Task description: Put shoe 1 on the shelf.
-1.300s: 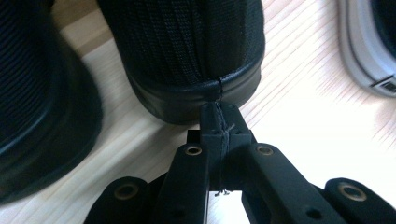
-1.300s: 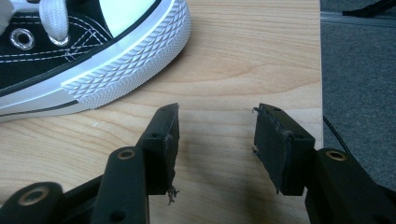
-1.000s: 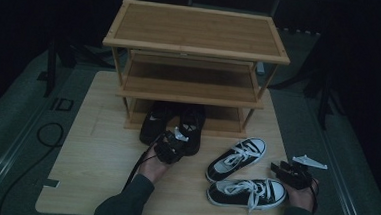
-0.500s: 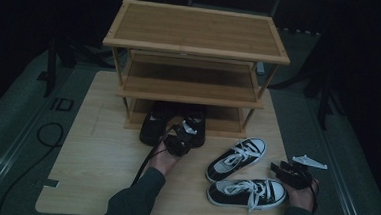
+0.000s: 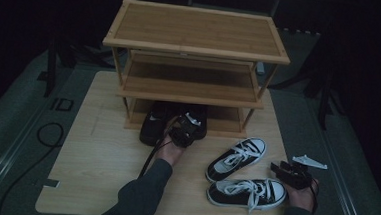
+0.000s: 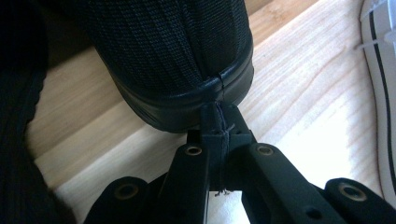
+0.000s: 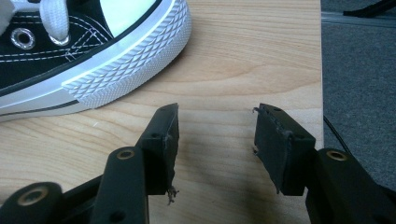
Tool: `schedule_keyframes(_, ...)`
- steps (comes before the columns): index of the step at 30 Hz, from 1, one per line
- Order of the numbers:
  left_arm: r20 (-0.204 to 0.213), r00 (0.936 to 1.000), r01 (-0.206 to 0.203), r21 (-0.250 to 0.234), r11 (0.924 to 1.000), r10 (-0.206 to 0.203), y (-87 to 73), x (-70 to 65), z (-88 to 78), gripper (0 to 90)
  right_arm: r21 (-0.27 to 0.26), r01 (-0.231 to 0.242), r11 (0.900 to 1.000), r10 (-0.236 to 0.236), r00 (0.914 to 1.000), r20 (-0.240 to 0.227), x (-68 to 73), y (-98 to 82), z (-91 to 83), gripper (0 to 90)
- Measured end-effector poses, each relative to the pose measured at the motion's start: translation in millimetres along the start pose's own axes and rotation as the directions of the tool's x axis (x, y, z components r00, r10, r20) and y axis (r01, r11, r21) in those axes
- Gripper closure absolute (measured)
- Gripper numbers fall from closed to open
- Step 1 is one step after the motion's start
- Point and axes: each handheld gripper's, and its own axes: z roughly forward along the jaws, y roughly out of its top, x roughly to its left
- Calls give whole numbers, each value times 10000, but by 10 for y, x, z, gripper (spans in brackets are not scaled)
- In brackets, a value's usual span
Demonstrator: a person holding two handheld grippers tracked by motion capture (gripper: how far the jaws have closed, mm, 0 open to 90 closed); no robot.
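Observation:
Two black shoes (image 5: 152,127) stand at the front of the bottom tier of a bamboo shoe rack (image 5: 195,42). My left gripper (image 5: 189,122) is shut, its tips pressed against the heel of the right black shoe (image 6: 177,51), with nothing between the jaws (image 6: 218,121). Two black-and-white sneakers (image 5: 235,158) lie on the wooden board at the front right. My right gripper (image 5: 276,168) rests open on the board just right of the nearer sneaker (image 5: 246,191). That sneaker's white toe cap (image 7: 93,51) lies ahead and left of its empty jaws (image 7: 217,135).
The light wooden board (image 5: 100,157) carries the rack and shoes, and grey carpet (image 5: 17,127) surrounds it. A black cable (image 5: 49,134) lies on the carpet at the left. The board's right edge (image 7: 321,70) is close beside my right gripper.
My left gripper has moved away from the person and slightly right, toward the rack, staying shut against the black shoe's heel. The right gripper has not moved.

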Motion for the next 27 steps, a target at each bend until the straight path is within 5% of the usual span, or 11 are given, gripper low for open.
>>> schedule_keyframes(15, -14, 10000, -45, 41, 10000, 45, -59, 71, -92, 890, 7, 1, 10000, -1, 10000, 18, 3, 0, 0, 493)
schedule_keyframes(27, 84, 9999, 61, 12, 10000, -61, -301, 175, -254, 878, -1, 5, 10000, -5, 10000, 13, 2, -1, 0, 493)
